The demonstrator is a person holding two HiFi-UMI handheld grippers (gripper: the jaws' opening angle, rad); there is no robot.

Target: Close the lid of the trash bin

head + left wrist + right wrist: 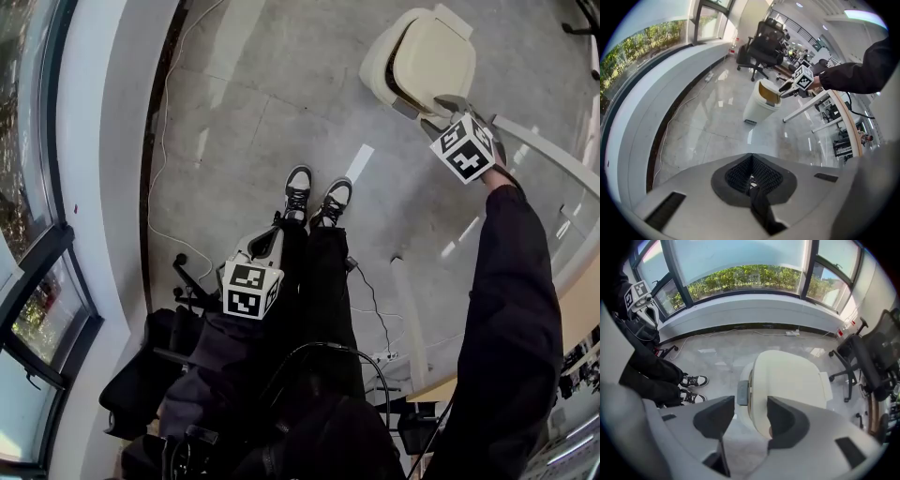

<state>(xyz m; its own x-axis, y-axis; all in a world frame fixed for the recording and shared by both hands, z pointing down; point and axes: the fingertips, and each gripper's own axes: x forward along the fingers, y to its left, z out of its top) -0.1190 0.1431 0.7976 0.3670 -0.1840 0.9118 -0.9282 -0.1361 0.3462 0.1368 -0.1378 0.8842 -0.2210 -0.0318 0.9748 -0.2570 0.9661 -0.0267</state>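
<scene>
Jaws apart and holding nothing, right claw (745, 413) hangs at the front edge of the part-raised lid (787, 376), trash bin (380, 75) below it on the floor (281, 112); left claw (751, 176), jaws together, empty, hangs well apart from the bin.

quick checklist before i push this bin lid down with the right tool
1. Lid shut: not ok. The lid stands tilted up off the trash bin.
2. Right tool free: ok. Its jaws are apart with nothing gripped.
3. Right tool placed on the lid: cannot tell. It sits at the lid's edge, but contact is not clear.
4. Left tool out of the way: ok. It is shut, empty and down by the legs.
5. Shoes off the grey pedal: ok. They stand apart from the bin.
</scene>
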